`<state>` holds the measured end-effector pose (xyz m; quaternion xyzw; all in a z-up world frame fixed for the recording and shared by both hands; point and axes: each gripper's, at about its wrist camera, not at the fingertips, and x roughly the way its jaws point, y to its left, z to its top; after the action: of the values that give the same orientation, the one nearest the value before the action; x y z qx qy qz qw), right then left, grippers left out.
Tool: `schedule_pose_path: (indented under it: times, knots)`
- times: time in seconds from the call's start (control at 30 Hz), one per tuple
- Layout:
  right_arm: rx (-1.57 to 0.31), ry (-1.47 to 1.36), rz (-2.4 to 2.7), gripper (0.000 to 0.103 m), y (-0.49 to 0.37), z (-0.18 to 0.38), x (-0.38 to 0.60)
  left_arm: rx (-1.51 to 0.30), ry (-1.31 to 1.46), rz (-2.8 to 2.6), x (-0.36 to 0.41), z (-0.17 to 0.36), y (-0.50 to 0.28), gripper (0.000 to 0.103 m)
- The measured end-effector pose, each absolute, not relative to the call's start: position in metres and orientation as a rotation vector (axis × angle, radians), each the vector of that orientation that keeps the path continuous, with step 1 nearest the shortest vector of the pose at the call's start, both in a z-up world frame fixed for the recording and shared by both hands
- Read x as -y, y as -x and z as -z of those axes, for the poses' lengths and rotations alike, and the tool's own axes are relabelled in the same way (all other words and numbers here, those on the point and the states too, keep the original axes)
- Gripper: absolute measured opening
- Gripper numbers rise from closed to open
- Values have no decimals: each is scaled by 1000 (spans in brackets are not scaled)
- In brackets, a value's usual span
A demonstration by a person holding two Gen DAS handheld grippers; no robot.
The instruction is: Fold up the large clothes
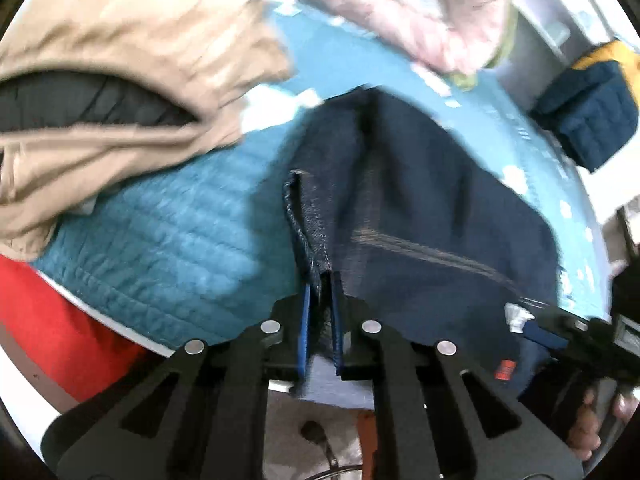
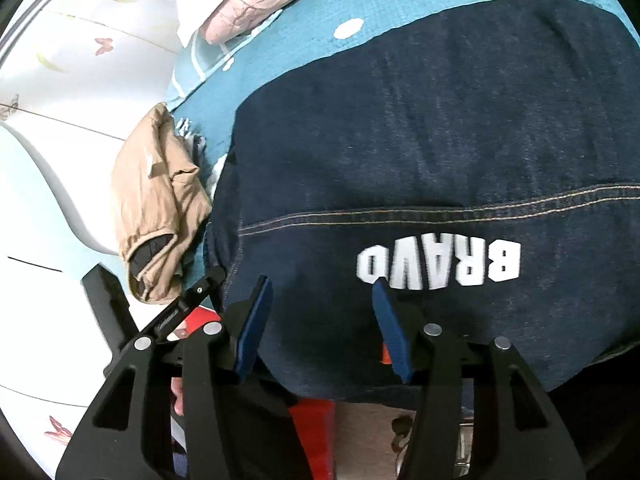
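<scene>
A dark navy denim garment with white letters "BRAVO" lies spread on a teal quilted bed cover. It also shows in the left wrist view. My left gripper is shut on a seamed edge of the denim garment and holds it up. My right gripper is open, its blue pads over the garment's near edge, holding nothing. The right gripper also shows in the left wrist view at the right edge, and the left gripper's tip in the right wrist view.
A tan jacket with black lining lies on the bed to the left, also in the right wrist view. Pink bedding lies at the far side. A navy and yellow item sits at the right. Red cloth hangs below the bed edge.
</scene>
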<state>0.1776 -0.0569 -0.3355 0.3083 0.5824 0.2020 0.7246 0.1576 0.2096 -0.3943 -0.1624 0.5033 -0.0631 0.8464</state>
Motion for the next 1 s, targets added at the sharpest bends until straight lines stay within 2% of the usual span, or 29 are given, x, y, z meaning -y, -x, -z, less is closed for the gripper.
schedule_pose_path:
  times: [0.07,0.17,0.27,0.63,0.67,0.7,0.73,0.83,0.9,0.93,0.97,1.0]
  knots:
    - [-1275,-711,-476,56,-179,330,53,-1029,323,183,-197,379,-152,2]
    - [-1245,-770,-546,59,-182,320,45,-990,270,257,-171,358,-143,2]
    - [-1244,-796,-585,68,-191,315,33,-989,241,303,-149,354,-144,2]
    - [-1353,-582,-648,71,-225,327,-30,-970,200,361,-116,347,-141,2]
    - [-1363,-570,-652,64,-227,329,-33,-970,195,369,-114,346,-141,2]
    - [-1357,-565,-658,49,-227,330,-33,-969,183,374,-112,344,-142,2]
    - [-1364,-557,-662,15,-226,331,-32,-969,168,372,-110,343,-141,2]
    - [-1324,-564,-655,7,-221,324,-15,-956,136,417,-106,335,-138,6]
    - [-1281,-572,-642,6,-215,314,7,-912,165,489,-108,321,-132,19]
    - [-1262,-582,-639,5,-213,308,18,-875,188,515,-110,311,-127,33]
    - [-1247,-595,-636,4,-210,302,28,-831,217,529,-113,301,-123,55]
    - [-1226,-608,-628,4,-207,294,42,-801,241,539,-116,293,-122,62]
